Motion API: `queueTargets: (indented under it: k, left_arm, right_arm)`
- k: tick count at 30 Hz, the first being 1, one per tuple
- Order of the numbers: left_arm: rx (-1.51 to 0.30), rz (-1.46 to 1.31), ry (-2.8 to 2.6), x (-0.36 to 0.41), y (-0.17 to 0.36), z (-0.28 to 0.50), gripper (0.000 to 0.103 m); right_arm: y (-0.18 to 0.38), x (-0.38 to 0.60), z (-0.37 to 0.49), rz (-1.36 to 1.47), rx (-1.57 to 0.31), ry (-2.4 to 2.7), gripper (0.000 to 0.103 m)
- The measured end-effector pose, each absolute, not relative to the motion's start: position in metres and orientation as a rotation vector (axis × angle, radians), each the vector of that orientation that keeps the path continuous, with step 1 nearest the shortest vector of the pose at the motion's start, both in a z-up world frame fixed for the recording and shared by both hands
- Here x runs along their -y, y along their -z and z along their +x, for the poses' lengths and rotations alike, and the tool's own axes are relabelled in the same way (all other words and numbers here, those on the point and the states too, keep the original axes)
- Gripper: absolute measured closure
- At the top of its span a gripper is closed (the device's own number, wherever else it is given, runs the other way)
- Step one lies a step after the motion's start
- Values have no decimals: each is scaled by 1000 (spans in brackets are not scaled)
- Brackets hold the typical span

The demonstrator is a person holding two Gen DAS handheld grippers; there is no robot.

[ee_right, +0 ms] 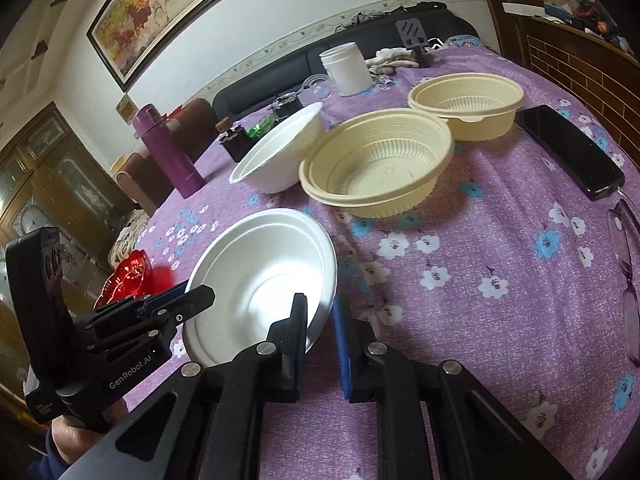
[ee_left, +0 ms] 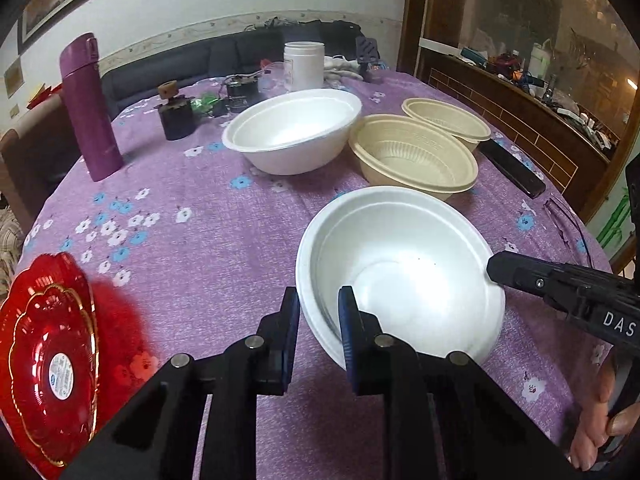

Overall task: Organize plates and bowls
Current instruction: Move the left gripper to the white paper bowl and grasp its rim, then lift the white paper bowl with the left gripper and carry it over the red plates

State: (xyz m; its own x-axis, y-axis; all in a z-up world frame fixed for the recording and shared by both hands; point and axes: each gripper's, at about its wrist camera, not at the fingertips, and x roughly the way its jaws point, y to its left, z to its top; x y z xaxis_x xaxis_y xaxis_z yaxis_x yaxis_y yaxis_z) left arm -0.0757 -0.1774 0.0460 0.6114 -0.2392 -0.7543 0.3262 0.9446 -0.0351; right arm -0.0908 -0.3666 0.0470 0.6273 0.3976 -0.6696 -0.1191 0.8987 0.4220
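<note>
A white foam bowl [ee_left: 400,264] [ee_right: 264,272] is at the near side of the purple flowered tablecloth [ee_left: 208,240]. My left gripper [ee_left: 319,316] is shut on its near-left rim, one finger inside and one outside. My right gripper [ee_right: 322,320] is shut on the opposite rim in the same way, and its tip shows in the left wrist view [ee_left: 494,270]. Farther back stand a second white bowl [ee_left: 292,128] [ee_right: 280,152] and two beige ribbed bowls [ee_left: 416,156] [ee_left: 448,118]. A red glass plate [ee_left: 48,352] [ee_right: 128,276] lies at the table's left edge.
A purple flask [ee_left: 88,108] stands at the left. A white jar [ee_left: 304,64] and small dark items are at the back. A black phone [ee_right: 568,152] and glasses [ee_right: 624,248] lie along the right edge. A sofa and a cabinet lie beyond the table.
</note>
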Motion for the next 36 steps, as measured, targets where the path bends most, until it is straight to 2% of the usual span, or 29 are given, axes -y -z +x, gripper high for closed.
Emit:
queueTargets:
  k: [36]
  left_arm:
    - [-778, 7, 243, 100, -75, -95, 84]
  right_arm:
    - [-77, 294, -89, 252, -833, -408, 88]
